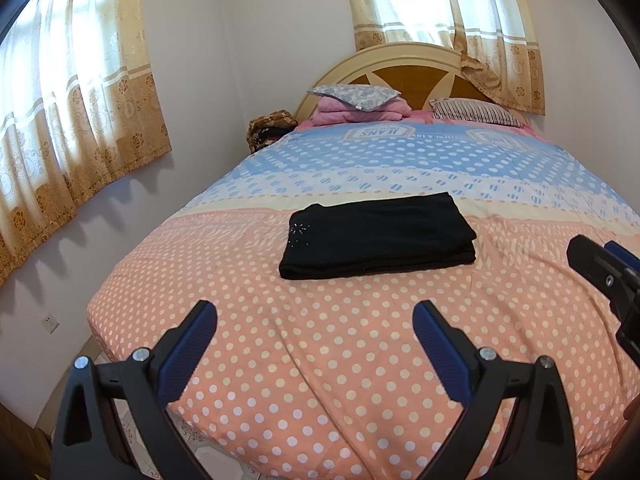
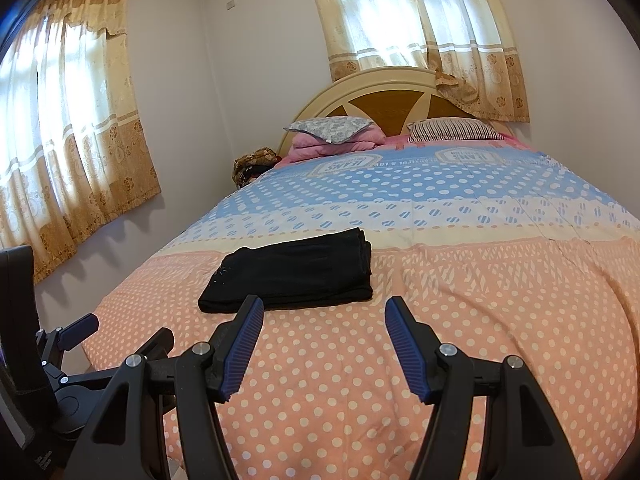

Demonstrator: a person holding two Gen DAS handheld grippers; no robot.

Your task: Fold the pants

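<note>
Black pants (image 1: 376, 236) lie folded into a flat rectangle on the polka-dot bedspread (image 1: 320, 360); they also show in the right wrist view (image 2: 292, 272). My left gripper (image 1: 314, 312) is open and empty, held back over the near end of the bed, apart from the pants. My right gripper (image 2: 324, 308) is open and empty, its left fingertip (image 2: 250, 308) just in front of the pants' near edge. Each gripper shows at the edge of the other's view, the right one (image 1: 608, 276) and the left one (image 2: 60, 344).
The bed has a pink, cream and blue spotted cover (image 2: 440, 208). Pillows (image 1: 360, 98) and a striped pillow (image 1: 476, 112) lie at the headboard (image 1: 400, 68). Curtained windows (image 1: 72, 92) are on the left and back walls. A bundle (image 1: 270, 128) sits in the corner.
</note>
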